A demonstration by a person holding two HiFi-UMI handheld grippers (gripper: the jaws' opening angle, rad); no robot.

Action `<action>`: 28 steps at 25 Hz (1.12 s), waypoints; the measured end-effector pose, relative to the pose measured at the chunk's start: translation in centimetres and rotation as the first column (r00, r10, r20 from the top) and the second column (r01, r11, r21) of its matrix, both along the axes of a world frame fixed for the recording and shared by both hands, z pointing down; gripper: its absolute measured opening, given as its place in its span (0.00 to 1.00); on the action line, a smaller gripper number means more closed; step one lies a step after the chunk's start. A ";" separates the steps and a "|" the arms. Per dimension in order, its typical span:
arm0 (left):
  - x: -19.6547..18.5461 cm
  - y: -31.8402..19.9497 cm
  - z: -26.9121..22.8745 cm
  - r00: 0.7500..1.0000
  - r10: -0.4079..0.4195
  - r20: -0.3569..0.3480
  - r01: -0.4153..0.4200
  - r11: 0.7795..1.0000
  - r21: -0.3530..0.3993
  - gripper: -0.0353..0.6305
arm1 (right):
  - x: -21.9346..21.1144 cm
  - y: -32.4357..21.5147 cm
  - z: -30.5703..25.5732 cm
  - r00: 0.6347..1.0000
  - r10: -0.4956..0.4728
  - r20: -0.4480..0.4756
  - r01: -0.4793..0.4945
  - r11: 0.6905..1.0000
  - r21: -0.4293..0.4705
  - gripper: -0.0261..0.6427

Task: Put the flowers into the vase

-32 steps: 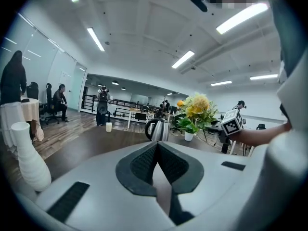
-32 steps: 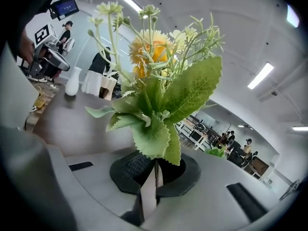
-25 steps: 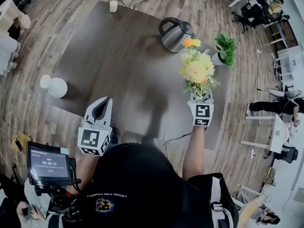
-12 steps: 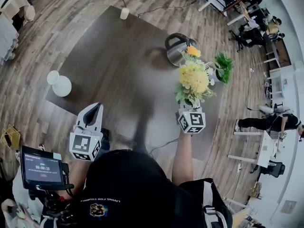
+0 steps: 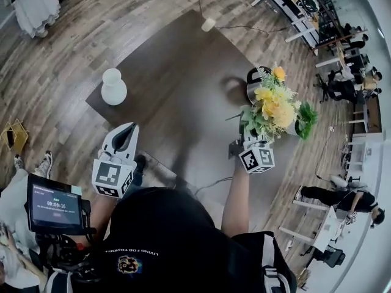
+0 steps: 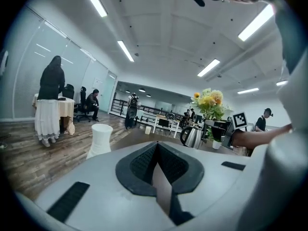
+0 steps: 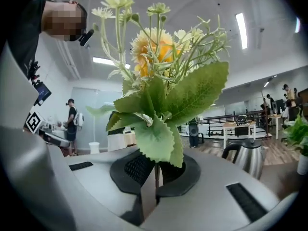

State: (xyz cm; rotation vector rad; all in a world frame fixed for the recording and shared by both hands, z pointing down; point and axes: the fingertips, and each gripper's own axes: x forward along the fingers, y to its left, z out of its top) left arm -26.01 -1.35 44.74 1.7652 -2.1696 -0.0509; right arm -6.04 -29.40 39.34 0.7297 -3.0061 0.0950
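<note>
The right tool (image 5: 244, 143) has rolled, tilting the yellow-and-green artificial flower bouquet (image 5: 275, 107) it clamps. The left tool (image 5: 124, 134) stays closed and empty.

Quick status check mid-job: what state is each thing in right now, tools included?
flowers, upright, gripped low on the stems, off the table.
vase, upright on the table, no flowers in it.
right tool, shut on the flowers.
left tool, shut, empty.
kettle, upright on the table.
potted plant, upright near the table's edge.
</note>
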 end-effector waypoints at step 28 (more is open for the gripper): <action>-10.5 19.3 0.5 0.860 -0.504 -0.088 0.501 0.864 -0.051 0.06 | -32.7 16.5 -8.5 0.718 -0.633 0.289 0.673 0.737 -0.059 0.08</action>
